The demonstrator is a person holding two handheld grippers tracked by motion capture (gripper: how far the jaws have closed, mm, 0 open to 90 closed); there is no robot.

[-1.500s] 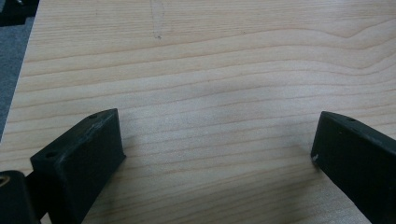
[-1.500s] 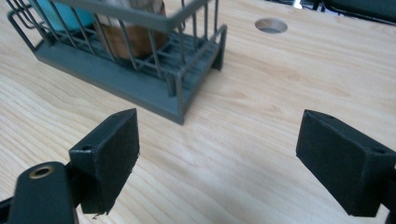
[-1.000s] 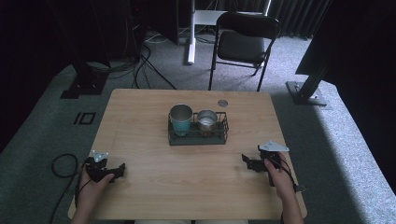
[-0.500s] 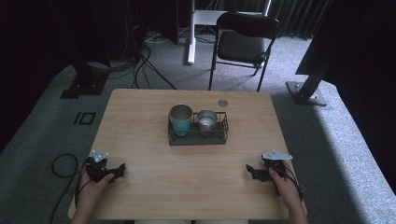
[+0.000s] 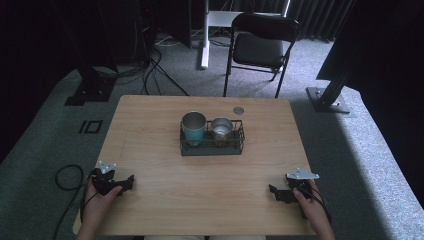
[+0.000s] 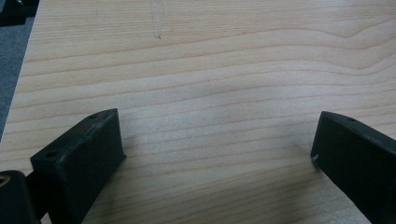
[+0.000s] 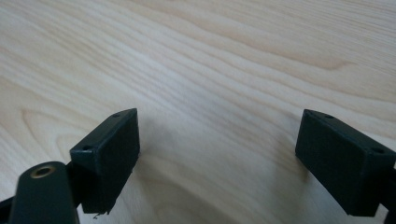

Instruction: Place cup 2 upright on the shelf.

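Both grippers — left [image 5: 125,181], right [image 5: 274,191] — jaws apart, resting on tabletop [image 5: 200,185]. Probably cups [image 5: 194,127] in rack [image 5: 212,148] next — approach level, clear the rim.

Left tongs [image 5: 125,181] low at near left of desk [image 5: 210,210], held in left hand [image 5: 100,197], jaws spread wide, nothing between, pointing right toward centre. Right tongs [image 5: 272,190] low at near right, held in right hand [image 5: 309,200], jaws likewise wide apart and empty, pointing left. Forearms entering from near edge. Both sets just above or resting on wood; contact unclear.
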